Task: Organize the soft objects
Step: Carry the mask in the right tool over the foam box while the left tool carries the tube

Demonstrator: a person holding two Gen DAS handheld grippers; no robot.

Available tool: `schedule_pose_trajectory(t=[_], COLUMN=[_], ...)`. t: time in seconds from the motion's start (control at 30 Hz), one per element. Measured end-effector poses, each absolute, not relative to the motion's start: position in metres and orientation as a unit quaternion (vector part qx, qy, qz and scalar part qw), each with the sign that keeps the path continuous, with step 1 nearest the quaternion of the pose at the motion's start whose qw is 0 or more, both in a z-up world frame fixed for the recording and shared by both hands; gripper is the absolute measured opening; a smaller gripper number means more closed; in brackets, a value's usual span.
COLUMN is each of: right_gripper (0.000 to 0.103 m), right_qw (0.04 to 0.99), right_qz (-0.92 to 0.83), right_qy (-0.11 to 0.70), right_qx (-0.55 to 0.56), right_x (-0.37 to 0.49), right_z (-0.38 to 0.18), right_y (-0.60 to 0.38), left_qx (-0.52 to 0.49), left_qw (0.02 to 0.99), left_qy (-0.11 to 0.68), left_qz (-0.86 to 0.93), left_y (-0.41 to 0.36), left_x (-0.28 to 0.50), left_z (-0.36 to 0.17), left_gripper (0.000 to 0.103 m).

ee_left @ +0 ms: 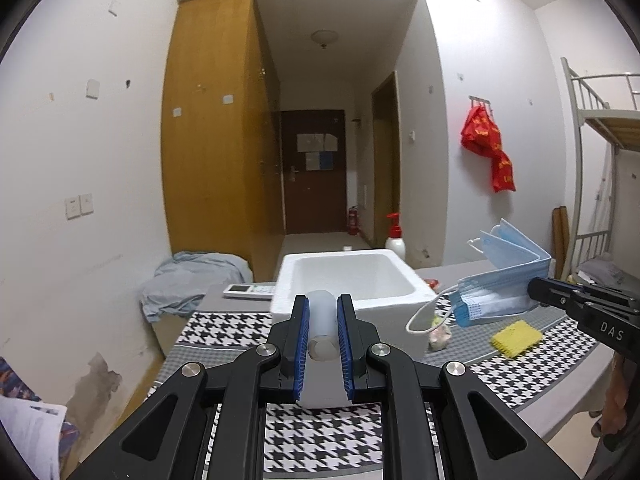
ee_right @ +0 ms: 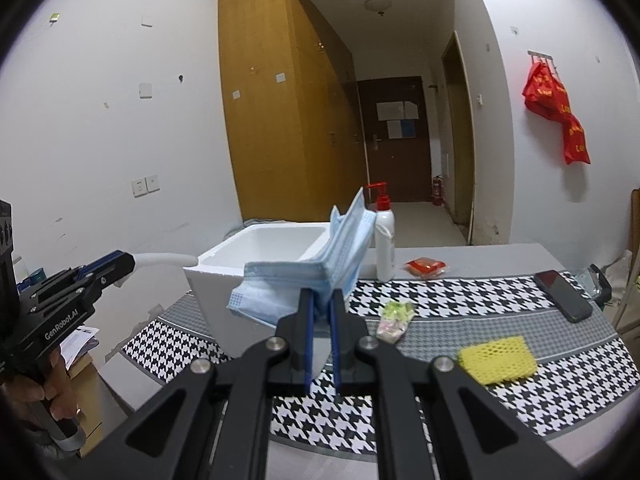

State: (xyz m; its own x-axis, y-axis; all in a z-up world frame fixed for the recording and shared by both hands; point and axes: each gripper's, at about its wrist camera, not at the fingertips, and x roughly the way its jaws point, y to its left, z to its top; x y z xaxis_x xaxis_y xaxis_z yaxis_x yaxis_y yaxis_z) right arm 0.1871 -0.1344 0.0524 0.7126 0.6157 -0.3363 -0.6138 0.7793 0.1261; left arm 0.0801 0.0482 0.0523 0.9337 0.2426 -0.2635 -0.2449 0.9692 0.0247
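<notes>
My left gripper (ee_left: 323,302) is shut on a white foam tube (ee_left: 321,320), held just in front of the white foam box (ee_left: 416,300). The right gripper (ee_right: 322,293) is shut on a stack of blue face masks (ee_right: 280,284), which fans upward beside the box (ee_right: 208,280). In the left wrist view the right gripper (ee_left: 535,288) comes in from the right, holding the masks (ee_left: 500,280) next to the box's right side. In the right wrist view the left gripper (ee_right: 126,263) holds the tube (ee_right: 164,259) at the box's left edge. The box looks empty inside.
A houndstooth cloth (ee_right: 460,292) covers the table. On it lie a yellow foam net (ee_right: 498,360), a small sweet packet (ee_right: 394,318), a red packet (ee_right: 426,267), a phone (ee_right: 562,294) and a pump bottle (ee_right: 385,240). A remote (ee_left: 250,291) lies left of the box.
</notes>
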Motion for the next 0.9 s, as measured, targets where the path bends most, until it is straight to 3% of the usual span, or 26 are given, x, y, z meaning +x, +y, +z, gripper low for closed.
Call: schedule_pose_trajectory(t=[0.9], right_gripper=[0.010], right_qw=[0.907], right_qz=[0.381], right_qy=[0.179], right_qx=[-0.019], right_x=[0.216], right_z=[0.069], right_y=[-0.071], left_qx=[-0.028], left_qw=[0.973], left_qy=[0.136], left_qz=[0.186], left_y=[0.097], left_x=[0.079], left_z=[0.043], left_gripper=[0.015])
